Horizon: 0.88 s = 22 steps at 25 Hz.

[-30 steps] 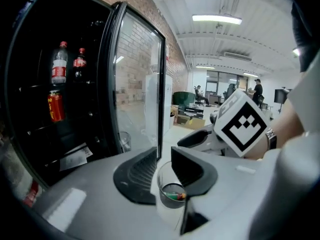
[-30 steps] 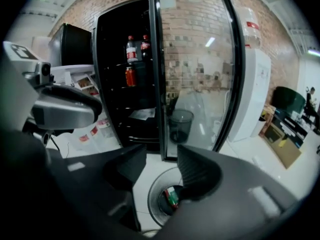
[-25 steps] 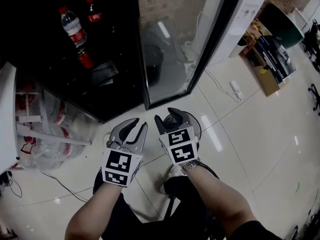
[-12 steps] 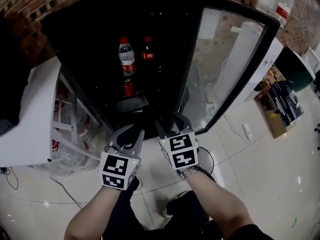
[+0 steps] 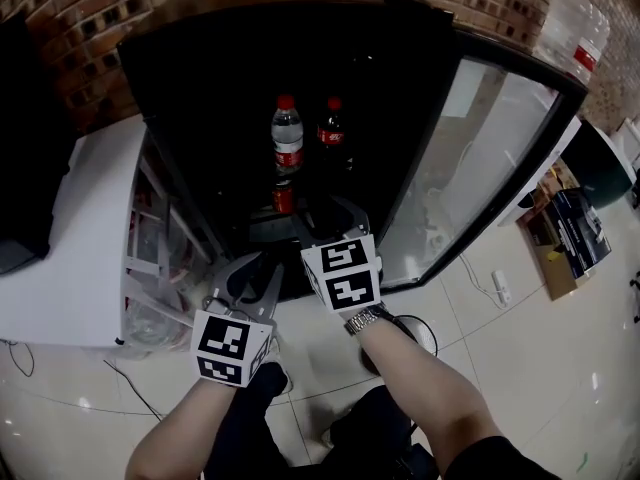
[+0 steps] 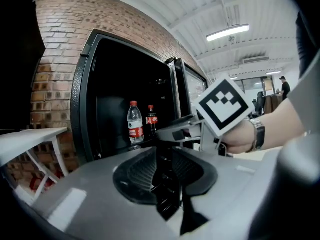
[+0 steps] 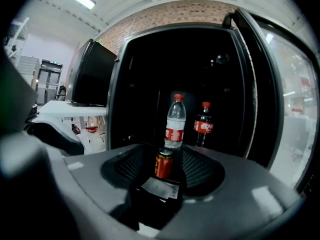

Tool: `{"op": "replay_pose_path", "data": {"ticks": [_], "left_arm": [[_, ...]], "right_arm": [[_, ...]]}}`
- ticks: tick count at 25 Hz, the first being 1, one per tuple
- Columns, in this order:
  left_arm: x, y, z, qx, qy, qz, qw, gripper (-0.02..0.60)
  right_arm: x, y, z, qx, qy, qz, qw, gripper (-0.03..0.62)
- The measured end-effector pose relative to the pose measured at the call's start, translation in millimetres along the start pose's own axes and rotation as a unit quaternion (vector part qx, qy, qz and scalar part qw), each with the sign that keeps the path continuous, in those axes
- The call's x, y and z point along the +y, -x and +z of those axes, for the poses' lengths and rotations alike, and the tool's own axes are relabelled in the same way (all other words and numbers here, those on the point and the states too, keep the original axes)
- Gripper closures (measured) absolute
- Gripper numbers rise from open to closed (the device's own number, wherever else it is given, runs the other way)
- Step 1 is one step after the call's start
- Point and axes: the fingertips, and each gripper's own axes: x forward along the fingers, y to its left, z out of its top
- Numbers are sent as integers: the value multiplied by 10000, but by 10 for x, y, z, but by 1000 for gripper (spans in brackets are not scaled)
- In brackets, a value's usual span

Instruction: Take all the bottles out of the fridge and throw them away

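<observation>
The right gripper (image 5: 338,218), jaws spread, just opening and empty, should meet the water bottle (image 5: 287,133) squarely at mid-body, clear of the cola bottle (image 5: 331,128).

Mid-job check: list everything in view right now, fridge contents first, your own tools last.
clear plastic water bottle: one, clear with red cap and label, standing inside the fridge
dark cola bottle: one, dark with red cap and label, just right of the water bottle
small red can: one, red, in front of the water bottle
black fridge: one, black, against the brick wall
glass fridge door: one, clear, swung open to the right
white table: one, white, left of the fridge
cardboard box: one, brown, on the floor at right
white power strip: one, white, on the floor near the door
left gripper: one, grey, jaws apart, empty
right gripper: one, grey, jaws just been opening, nothing between them
</observation>
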Motion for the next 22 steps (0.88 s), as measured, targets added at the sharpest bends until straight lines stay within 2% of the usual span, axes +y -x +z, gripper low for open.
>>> {"op": "replay_pose_path", "data": {"ticks": [7, 22], "left_arm": [[222, -214, 41, 18, -2, -139, 9999, 491], [516, -670, 48, 141, -34, -368, 9992, 491]], "right_arm": [[-81, -486, 209, 74, -11, -72, 9999, 329], [-303, -1316, 392, 169, -190, -169, 9995, 283]]}}
